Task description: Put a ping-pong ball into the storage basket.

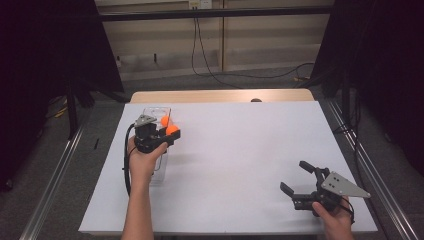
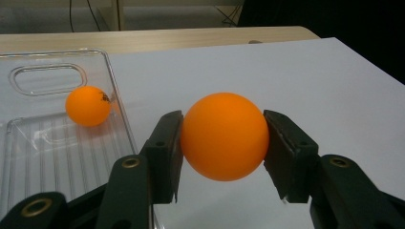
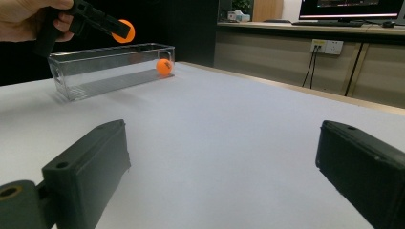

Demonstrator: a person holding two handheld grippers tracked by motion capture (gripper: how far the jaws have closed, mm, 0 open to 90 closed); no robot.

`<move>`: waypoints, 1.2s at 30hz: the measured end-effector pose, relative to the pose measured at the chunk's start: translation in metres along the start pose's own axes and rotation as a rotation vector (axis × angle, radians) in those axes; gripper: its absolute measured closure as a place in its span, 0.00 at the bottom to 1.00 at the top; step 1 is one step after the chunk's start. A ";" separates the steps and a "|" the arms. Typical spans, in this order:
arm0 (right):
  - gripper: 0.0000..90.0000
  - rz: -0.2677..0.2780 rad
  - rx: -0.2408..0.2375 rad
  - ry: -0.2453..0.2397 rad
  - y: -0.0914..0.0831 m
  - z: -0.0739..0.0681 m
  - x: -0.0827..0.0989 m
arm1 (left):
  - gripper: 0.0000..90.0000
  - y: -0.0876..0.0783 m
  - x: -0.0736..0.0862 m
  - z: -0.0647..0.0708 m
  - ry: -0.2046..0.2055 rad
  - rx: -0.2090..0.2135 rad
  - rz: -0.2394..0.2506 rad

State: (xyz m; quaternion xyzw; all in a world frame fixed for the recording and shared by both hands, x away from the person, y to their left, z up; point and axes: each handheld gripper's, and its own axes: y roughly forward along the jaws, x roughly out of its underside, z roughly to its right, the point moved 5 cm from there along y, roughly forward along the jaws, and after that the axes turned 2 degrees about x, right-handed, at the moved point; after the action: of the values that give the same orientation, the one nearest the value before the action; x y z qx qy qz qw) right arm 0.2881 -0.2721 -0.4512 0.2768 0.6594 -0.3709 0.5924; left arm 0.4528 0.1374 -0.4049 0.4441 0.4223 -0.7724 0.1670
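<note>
L claw (image 2: 223, 143) clamped on orange ball (image 2: 224, 136), pads on both sides of it, ball clear of the worktop (image 1: 240, 150). Landmark = clear plastic bin (image 1: 156, 145) at worktop's left side: held ball sits just past the bin's right wall, above rim level per right gripper view (image 3: 125, 31), so beside the bin, not inside. 2nd orange ball (image 2: 88, 105) lies on the bin floor at its far end, near the handle cutout, just beside the right wall. In high view L claw (image 1: 172, 134) w/ held ball (image 1: 172, 130) is over the bin's far-right edge, hand over the bin's middle. R claw (image 1: 296, 177) well apart from the bin, near worktop's front-right corner, jaws spread wide, nothing btwn them; R claw (image 3: 215, 167) points across the worktop toward the bin (image 3: 110, 67).
</note>
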 end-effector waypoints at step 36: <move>0.04 -0.001 0.001 0.000 0.000 0.000 0.000 | 0.57 -0.014 0.000 -0.016 -0.023 -0.048 0.023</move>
State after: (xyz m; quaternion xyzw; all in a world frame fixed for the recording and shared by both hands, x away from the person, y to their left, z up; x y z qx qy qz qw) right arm 0.2880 -0.2720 -0.4513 0.2766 0.6595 -0.3714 0.5921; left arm 0.4524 0.1586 -0.4020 0.4361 0.4335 -0.7650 0.1913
